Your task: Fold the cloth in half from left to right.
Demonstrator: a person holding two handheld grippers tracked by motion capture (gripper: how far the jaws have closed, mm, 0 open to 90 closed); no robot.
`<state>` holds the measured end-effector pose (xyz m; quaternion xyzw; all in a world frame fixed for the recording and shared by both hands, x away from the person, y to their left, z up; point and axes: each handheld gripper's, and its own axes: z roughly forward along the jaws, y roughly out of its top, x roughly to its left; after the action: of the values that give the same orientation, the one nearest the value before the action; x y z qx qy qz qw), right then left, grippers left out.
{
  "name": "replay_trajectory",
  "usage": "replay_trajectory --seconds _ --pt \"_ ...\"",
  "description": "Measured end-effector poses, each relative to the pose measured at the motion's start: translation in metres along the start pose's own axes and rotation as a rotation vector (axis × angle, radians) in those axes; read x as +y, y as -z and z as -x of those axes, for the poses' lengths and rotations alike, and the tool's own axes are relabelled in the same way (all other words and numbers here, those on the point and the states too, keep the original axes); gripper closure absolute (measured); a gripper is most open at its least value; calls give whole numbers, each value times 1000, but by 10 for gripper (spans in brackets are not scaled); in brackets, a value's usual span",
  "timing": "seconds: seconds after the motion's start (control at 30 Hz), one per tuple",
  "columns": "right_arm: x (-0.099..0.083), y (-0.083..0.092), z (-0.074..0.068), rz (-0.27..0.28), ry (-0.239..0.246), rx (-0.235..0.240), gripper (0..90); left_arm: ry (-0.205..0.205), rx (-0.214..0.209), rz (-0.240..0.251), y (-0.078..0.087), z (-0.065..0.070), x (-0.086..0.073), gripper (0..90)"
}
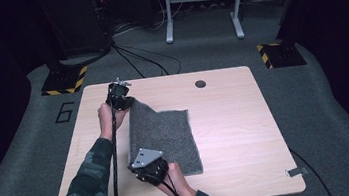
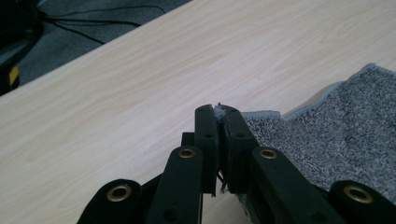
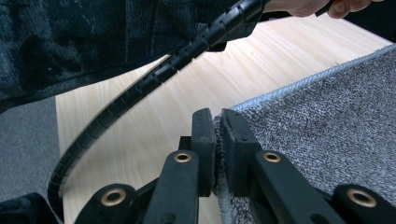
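Note:
A grey towel (image 1: 166, 131) lies on the light wooden table (image 1: 236, 120), with its left edge raised off the top. My left gripper (image 1: 123, 101) is shut on the towel's far left corner. In the left gripper view the jaws (image 2: 219, 112) pinch the hem, and the towel (image 2: 345, 140) spreads away to the right. My right gripper (image 1: 146, 166) is shut on the near left corner. In the right gripper view the towel (image 3: 336, 121) has its edge clamped between the jaws (image 3: 217, 121).
A round cable hole (image 1: 200, 83) sits near the table's far edge. The left gripper's ribbed cable (image 3: 140, 88) and a sleeve cross the right gripper view. Floor cables (image 1: 142, 56) and a white frame (image 1: 201, 4) stand beyond the table.

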<state>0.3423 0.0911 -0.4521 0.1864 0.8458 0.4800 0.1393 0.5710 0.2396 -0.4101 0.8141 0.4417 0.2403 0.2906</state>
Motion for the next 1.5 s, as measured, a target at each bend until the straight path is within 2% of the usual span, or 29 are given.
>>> replay_trajectory --seconds 0.1,0.23,0.33,0.5,0.83,1.2,1.5 --pt "4 2 0 14 10 2 842 -8 3 -7 4 1 4 863" --pt "6 7 0 41 -1 -2 842 -18 0 -4 4 4 11 862" --pt "5 12 2 49 -16 -8 841 -23 -10 -6 2 10 15 862" --pt "0 21 6 52 -33 -23 840 -54 -16 -10 -5 24 22 861" --pt "-18 37 16 34 -68 -59 840 -62 -42 -17 -19 39 32 859" --pt "-38 57 28 7 -104 -109 839 -86 -72 -38 -39 65 45 858" --pt "-52 67 36 -9 -136 -132 838 -87 -86 -63 -55 78 47 857"
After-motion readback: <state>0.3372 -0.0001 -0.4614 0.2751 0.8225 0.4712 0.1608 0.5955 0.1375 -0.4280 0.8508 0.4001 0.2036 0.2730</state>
